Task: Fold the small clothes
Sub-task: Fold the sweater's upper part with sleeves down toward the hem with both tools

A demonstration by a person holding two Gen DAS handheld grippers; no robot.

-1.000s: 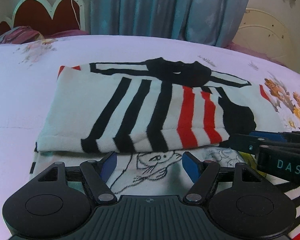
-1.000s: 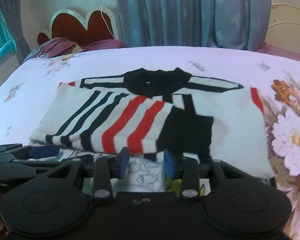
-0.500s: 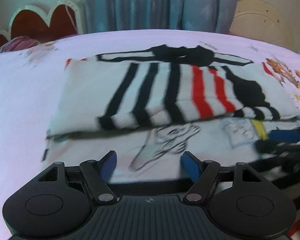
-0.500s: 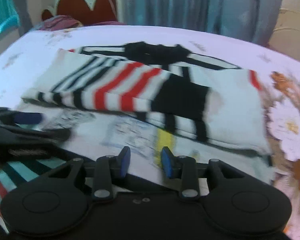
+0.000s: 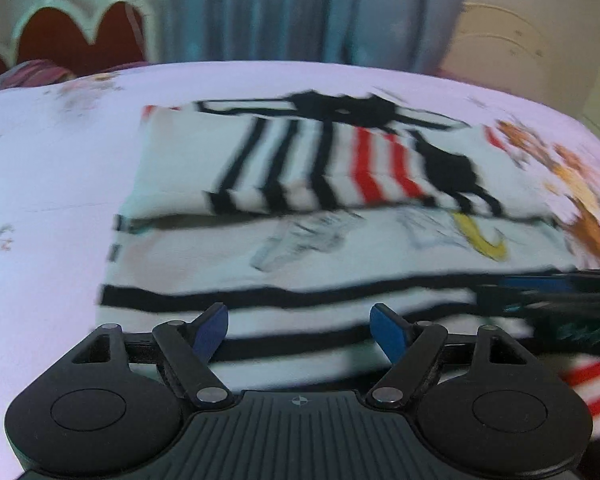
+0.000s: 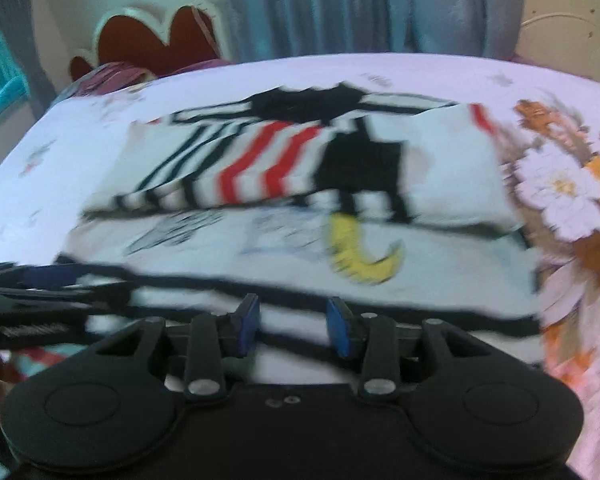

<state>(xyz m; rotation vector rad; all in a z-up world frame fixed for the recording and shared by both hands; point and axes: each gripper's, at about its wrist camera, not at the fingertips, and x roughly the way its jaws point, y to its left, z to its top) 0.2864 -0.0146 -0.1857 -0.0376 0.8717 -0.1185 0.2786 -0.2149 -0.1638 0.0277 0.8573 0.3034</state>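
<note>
1. A small striped shirt (image 5: 300,168) lies flat on a bed with a pale lilac sheet (image 5: 52,200). It is white with black and red stripes and a black collar at the far end. In the right wrist view the same shirt (image 6: 268,160) fills the middle of the bed.
2. The sleeves are folded over the chest, so their stripes lie across the upper part of the shirt. Below them the white front shows a line drawing and a yellow crescent (image 6: 364,256).
3. The near part of the shirt, with long black stripes running across it, reaches just in front of both grippers.
4. The left gripper (image 5: 300,326) hangs above this near part. Its jaws are wide and opening; between the blue pads (image 5: 388,330) there is only air, with the cloth lying below them.
5. The right gripper (image 6: 294,326) is over the same striped edge, with its jaws partly spread. The picture is blurred, yet no fabric shows pinched between the blue pads (image 6: 250,320).
6. Each gripper appears at the side of the other's view — dark and blurred.
7. Orange and white flowers (image 6: 572,200) are printed on the sheet to the right of the shirt. A red heart-shaped headboard (image 5: 80,36) and grey-blue curtains (image 5: 300,8) stand behind the bed.
</note>
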